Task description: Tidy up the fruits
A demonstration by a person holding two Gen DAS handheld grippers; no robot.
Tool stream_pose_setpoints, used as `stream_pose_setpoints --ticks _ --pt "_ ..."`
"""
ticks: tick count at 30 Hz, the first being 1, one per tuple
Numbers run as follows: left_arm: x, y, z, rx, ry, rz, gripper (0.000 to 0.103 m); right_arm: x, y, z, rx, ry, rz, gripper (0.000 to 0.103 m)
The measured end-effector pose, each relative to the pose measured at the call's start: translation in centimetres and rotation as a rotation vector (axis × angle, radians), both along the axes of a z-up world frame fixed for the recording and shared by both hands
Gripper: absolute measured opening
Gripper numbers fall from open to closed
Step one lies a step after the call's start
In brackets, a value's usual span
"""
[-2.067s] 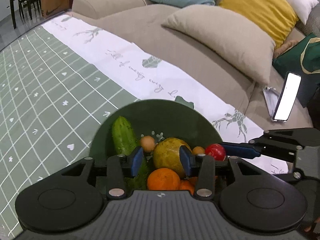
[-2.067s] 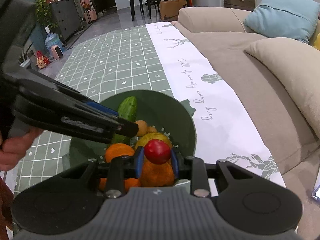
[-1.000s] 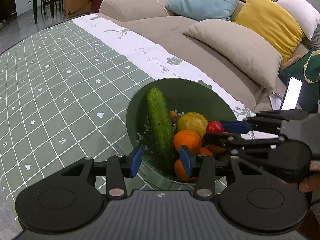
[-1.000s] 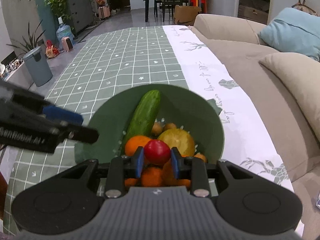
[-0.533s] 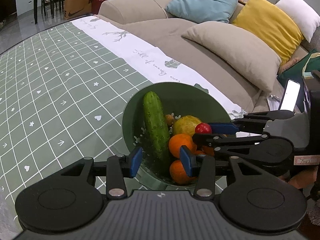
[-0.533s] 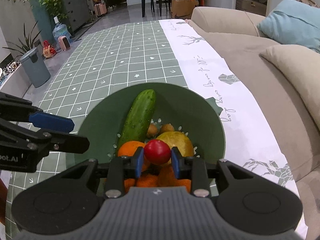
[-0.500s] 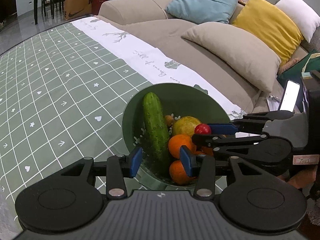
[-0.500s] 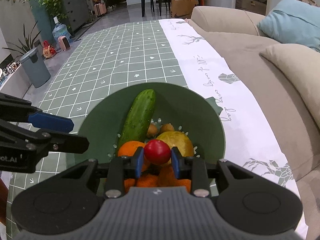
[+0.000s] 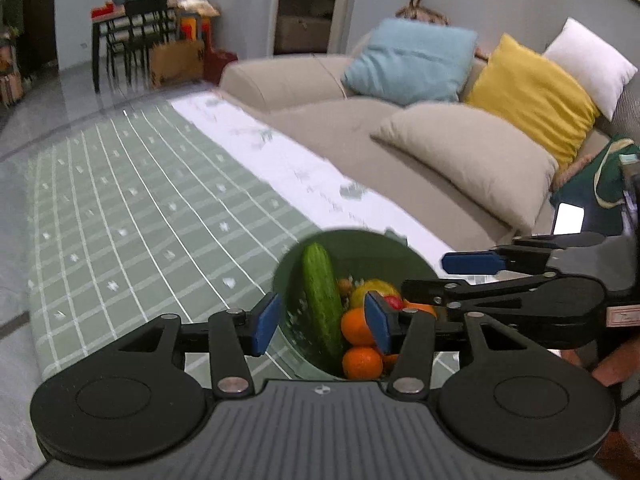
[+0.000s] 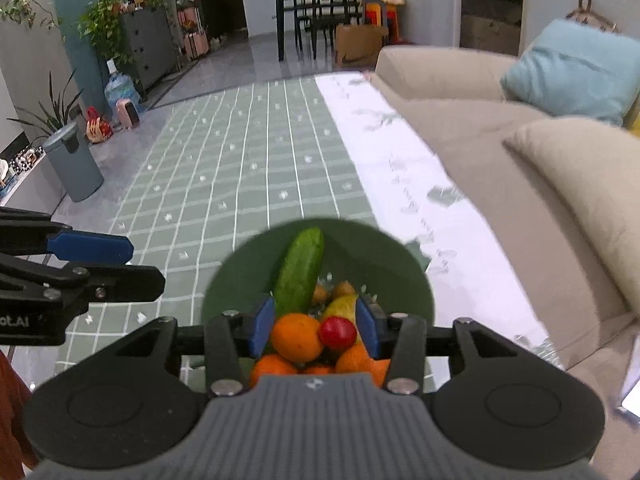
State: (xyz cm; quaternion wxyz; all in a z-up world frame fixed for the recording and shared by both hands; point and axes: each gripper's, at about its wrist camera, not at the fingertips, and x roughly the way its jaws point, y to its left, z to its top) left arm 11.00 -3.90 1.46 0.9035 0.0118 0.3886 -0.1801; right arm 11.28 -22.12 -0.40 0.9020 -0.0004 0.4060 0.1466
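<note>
Red fruit [image 10: 337,333] between parted right tool [image 10: 316,329] pads.

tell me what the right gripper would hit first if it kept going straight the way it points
Probably the fruit pile in the green bowl. The right gripper is open, with the red tomato and an orange showing between its fingers; depth is unclear, so which comes first is uncertain.

Matt green plastic on that bowl [image 10: 416,288], a bumpy-skinned cucumber [image 10: 300,272] inside, dimpled peel on the orange [image 10: 296,338], and a glossy red tomato [image 10: 337,333]. Soft cloth covers the sofa [image 10: 460,120]; the tablecloth [image 10: 240,168] looks smooth.
</note>
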Motion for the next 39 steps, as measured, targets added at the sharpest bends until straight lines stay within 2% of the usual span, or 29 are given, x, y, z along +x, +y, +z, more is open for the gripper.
stream_pose_setpoints --ticks 3,7,9,11,13,15,18,24,29,39 --pt "-1.2 0.4 1.7 0.015 -0.055 0.038 0.062 -1.6 0.3 2.7 0.019 -0.057 -0.004 0.054" --pt "-2.9 1.3 4.0 0.012 -0.141 0.096 0.075 -3.9 0.7 5.6 0.046 -0.131 -0.011 0.061" --pt "-3.9 1.7 5.1 0.014 -0.194 0.135 0.080 -5.2 0.7 6.8 0.059 -0.165 -0.016 0.068" --pt "-4.8 2.1 5.9 0.022 -0.238 0.170 0.089 -6.5 1.0 7.9 0.065 -0.202 -0.014 0.070" --pt "-5.7 2.3 6.4 0.037 -0.273 0.203 0.091 -7.9 1.2 8.9 0.061 -0.236 -0.015 0.073" --pt "-6.6 2.2 6.7 0.062 -0.305 0.226 0.092 -9.4 1.3 9.6 0.061 -0.271 -0.018 0.082" --pt "-7.4 1.9 6.6 0.092 -0.323 0.238 0.092 -11.6 1.7 10.1 0.045 -0.312 -0.035 0.088" --pt "-7.9 2.1 4.7 0.065 -0.254 0.280 0.092 -14.7 2.2 8.7 0.037 -0.289 -0.052 0.097" --pt "-8.0 2.9 2.6 0.059 -0.134 0.312 0.092 -15.3 2.2 6.1 0.015 -0.182 -0.085 0.097" --pt "-9.9 3.6 0.6 0.118 -0.107 0.344 0.093 -15.7 3.1 4.1 -0.030 -0.155 -0.072 0.097"
